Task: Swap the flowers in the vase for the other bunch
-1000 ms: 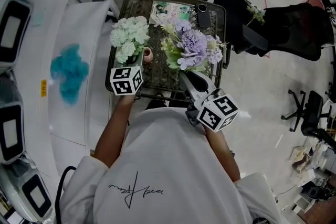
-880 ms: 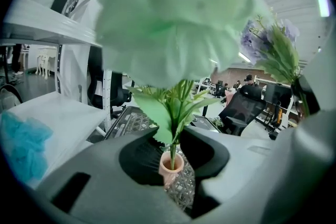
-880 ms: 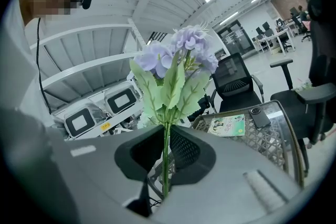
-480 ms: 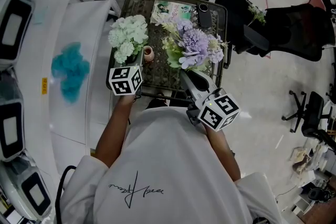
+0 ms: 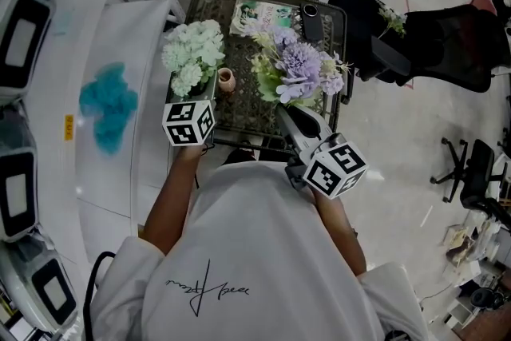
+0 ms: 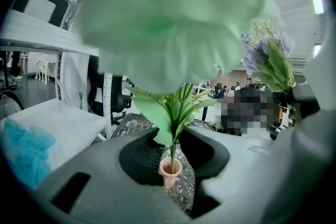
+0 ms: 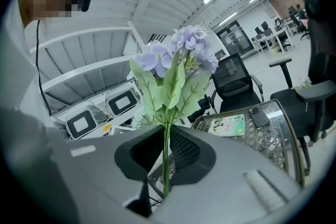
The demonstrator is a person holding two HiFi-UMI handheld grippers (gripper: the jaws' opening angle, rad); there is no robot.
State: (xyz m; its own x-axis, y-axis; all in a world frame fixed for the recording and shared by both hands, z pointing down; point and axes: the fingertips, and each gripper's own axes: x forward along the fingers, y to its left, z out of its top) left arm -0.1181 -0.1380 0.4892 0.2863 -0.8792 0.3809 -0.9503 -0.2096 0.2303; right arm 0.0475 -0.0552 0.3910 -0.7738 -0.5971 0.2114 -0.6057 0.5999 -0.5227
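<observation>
Left claw (image 6: 170,132): jaws part-closed. They look clamped on the pale green bunch (image 5: 192,56), low on its stems, where leaves and stalks fill the gap between the tips. The flower heads rise up and over the claw and blot out most of its own camera view.

Straight below the tips, the pink vase (image 6: 170,169) stands upright on the mesh table (image 5: 239,120). The bunch's bare stalk runs down from the jaws into the vase mouth. How deep it sits, cannot tell.

Right claw (image 7: 164,131): jaws pinched almost together on the thin stalk of the purple bunch (image 5: 302,69). The bunch is upright, with leaves just above the tips and blooms higher. The stalk's end pokes out below the jaws.

The purple bunch stands off to the right of the left claw, apart from the vase, which sits between the two bunches.

Beyond the right claw's tips, at the far side of the table, a booklet (image 5: 259,13) lies flat with a black device (image 5: 310,21) just beside it.
</observation>
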